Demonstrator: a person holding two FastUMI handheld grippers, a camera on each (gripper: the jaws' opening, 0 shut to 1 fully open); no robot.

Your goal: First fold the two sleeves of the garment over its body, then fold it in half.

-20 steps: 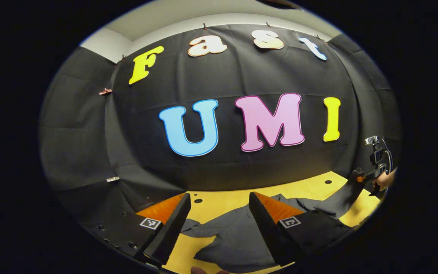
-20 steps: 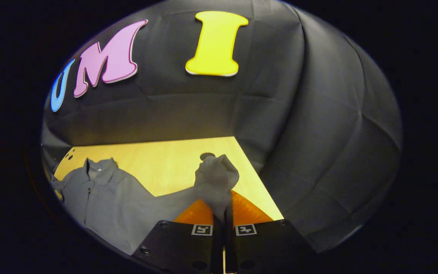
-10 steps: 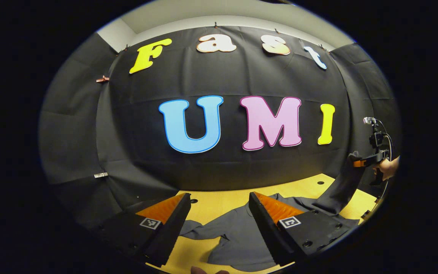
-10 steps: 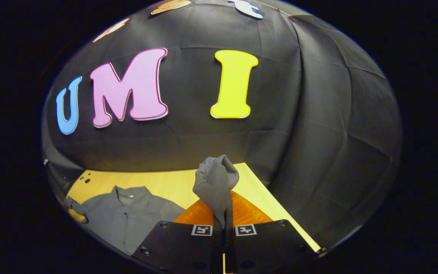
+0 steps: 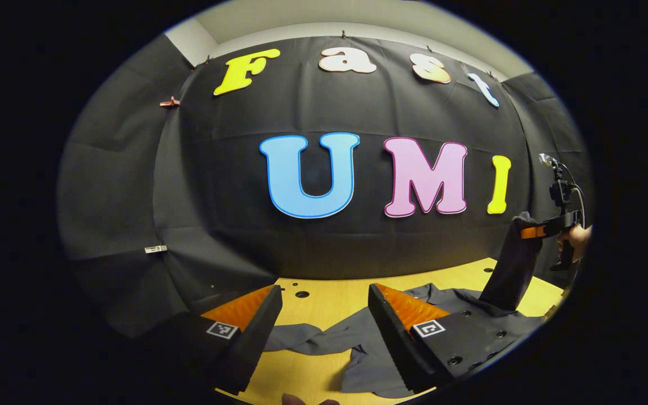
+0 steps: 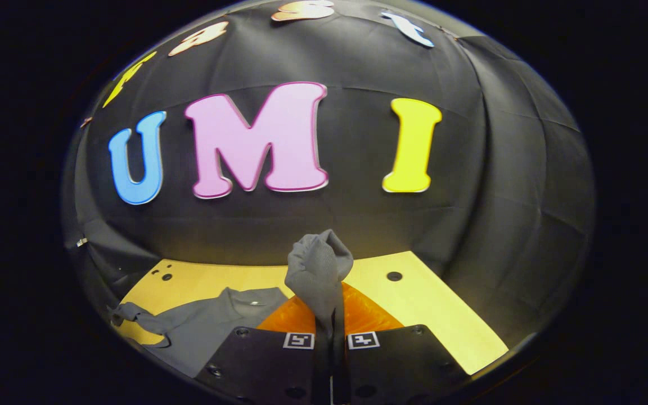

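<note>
We see a yellow wooden table [image 5: 324, 301] with small dark holes [image 5: 302, 294] near its far edge, black cloth wall [image 5: 217, 185] rising right behind the table, a pale strip of ceiling [image 5: 358, 14] above the cloth

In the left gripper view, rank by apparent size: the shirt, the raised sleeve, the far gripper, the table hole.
1. shirt, spread on the table
2. raised sleeve, hanging from the far gripper
3. far gripper, though it is farther from the camera, so this rank is unsure
4. table hole
</note>
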